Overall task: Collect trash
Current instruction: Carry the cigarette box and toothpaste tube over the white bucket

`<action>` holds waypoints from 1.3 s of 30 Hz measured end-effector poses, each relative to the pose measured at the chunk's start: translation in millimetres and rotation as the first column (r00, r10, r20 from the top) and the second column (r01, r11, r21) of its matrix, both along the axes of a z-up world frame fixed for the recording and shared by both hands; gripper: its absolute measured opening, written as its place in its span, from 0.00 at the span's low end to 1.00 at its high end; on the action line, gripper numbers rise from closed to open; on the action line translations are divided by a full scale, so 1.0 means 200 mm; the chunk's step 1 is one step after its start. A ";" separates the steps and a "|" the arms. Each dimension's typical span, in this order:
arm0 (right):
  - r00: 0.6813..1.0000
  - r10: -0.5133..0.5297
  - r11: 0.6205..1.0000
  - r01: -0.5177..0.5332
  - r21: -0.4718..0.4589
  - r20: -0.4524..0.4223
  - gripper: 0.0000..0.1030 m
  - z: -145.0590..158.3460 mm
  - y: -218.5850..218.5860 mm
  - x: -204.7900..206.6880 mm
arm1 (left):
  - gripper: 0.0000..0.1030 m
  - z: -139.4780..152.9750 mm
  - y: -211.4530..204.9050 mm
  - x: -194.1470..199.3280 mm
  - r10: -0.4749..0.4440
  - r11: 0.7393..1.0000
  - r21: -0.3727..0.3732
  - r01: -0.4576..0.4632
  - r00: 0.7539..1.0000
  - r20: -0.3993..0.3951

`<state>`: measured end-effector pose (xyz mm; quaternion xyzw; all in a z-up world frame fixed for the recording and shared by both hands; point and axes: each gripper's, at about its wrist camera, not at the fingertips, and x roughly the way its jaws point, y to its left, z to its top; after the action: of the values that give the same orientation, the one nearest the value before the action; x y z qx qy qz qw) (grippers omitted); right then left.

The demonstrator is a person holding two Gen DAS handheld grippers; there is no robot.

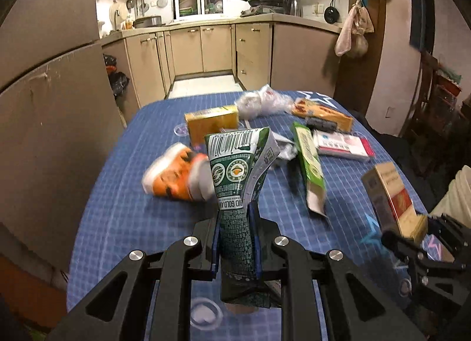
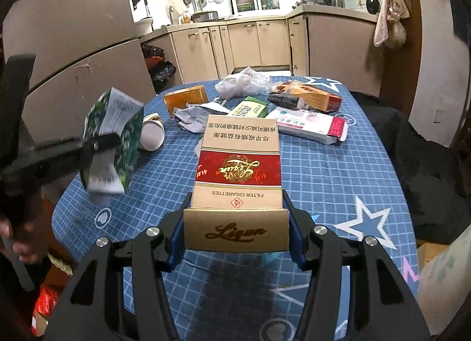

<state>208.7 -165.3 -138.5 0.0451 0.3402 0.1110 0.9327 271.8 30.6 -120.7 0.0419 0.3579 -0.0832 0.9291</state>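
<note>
Left gripper [image 1: 235, 235] clamped on flattened green carton [image 1: 238, 182], raised above blue checked table [image 1: 117, 208]; carton's lower end hidden behind jaws. Right gripper [image 2: 235, 232] closed on cigarette box [image 2: 237, 170], held over near table. Paper cup [image 2: 151, 133] on its side, far left; inside cannot be made out. Yellow box [image 2: 185, 98] far left, plastic bag [image 2: 243, 82] far centre, pink-edged box [image 2: 309, 126] right, contents unseen. Carton blurred in right view; hand [image 2: 14, 241] at left edge cut off.

Warm, dim indoor light is falling from above while fisheye distortion is bending and darkening both views' edges, and motion blur is smearing the orange cup [image 1: 176, 174] and the green carton [image 2: 113, 142] at near left.
</note>
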 end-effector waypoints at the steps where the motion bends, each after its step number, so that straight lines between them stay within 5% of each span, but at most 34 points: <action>1: 1.000 -0.006 1.000 0.006 0.000 0.003 0.51 0.00 -0.01 -0.01 | 0.18 -0.01 -0.01 -0.01 -0.005 1.000 -0.006 0.005 1.000 -0.007; 39: 0.934 -0.333 0.942 0.336 0.002 0.126 0.51 0.21 -0.64 -0.40 | 0.18 0.07 -0.89 -0.25 -0.250 0.965 0.103 0.241 0.965 0.079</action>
<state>128.5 -293.3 -97.3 0.0861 0.2700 -0.0500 0.9577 222.4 -147.5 -106.4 0.1326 0.3105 -0.1791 0.9241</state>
